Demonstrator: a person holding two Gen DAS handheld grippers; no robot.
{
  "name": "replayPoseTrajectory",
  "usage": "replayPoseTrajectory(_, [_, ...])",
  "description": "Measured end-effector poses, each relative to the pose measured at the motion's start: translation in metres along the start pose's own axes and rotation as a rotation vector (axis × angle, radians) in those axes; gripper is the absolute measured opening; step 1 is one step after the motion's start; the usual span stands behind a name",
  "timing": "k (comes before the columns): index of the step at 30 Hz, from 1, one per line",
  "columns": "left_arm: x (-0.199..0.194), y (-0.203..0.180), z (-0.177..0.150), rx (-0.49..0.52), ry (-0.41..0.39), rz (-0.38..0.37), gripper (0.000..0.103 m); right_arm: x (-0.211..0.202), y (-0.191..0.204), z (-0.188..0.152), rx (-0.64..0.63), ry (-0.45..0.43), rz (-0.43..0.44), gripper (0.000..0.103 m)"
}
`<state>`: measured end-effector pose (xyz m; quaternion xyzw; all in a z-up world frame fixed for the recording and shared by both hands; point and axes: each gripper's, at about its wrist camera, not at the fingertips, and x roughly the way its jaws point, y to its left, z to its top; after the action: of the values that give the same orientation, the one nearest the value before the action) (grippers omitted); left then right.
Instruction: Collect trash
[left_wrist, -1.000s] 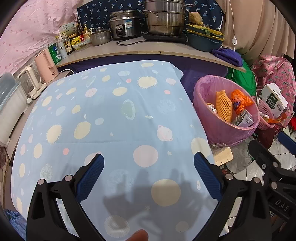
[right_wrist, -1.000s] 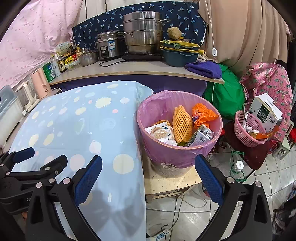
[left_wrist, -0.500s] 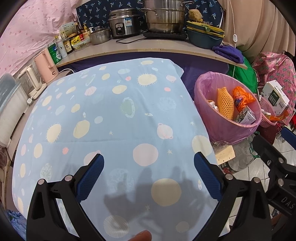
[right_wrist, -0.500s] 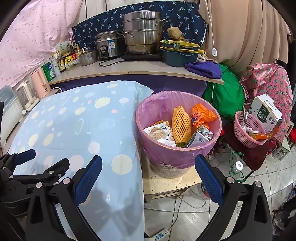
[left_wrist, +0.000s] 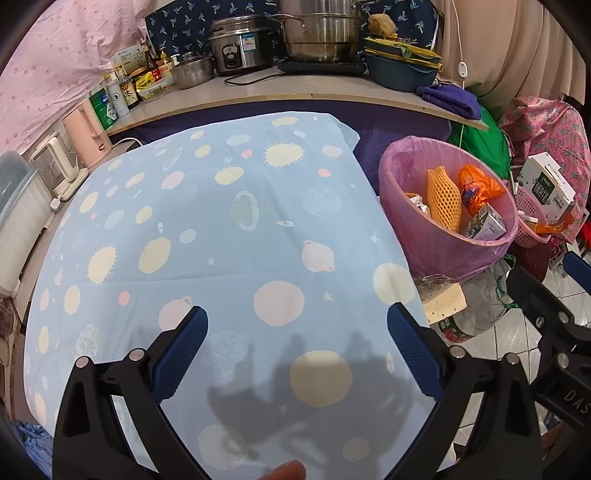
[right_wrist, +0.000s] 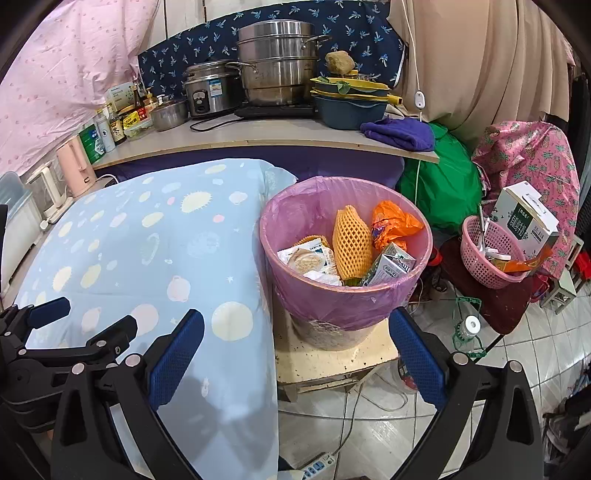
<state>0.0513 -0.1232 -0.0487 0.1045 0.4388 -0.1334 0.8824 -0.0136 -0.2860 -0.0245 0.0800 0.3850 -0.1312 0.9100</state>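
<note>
Fingers (right_wrist: 173, 354) apart, short of bin (right_wrist: 343, 295)

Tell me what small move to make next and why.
Probably none beyond pulling both grippers back: the left gripper and right gripper have open, empty jaws, the planet-print tablecloth shows no trash, and the pink-lined trash bin already holds the orange foam fruit net, cartons and wrappers.

Bright, sharp fisheye views; soft shadows, dark warped corners.

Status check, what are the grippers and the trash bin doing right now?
Left gripper open, empty. Right gripper open, empty. Trash bin holds trash beside the table. Nothing in the way.
</note>
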Motion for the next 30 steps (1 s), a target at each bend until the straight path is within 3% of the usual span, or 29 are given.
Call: replayPoseTrajectory(30, [-0.004, -0.024, 0.004, 0.031, -0.005, -0.012, 0.093, -0.008, -0.026, -0.002, 0.028, 0.001, -0.032, 0.097])
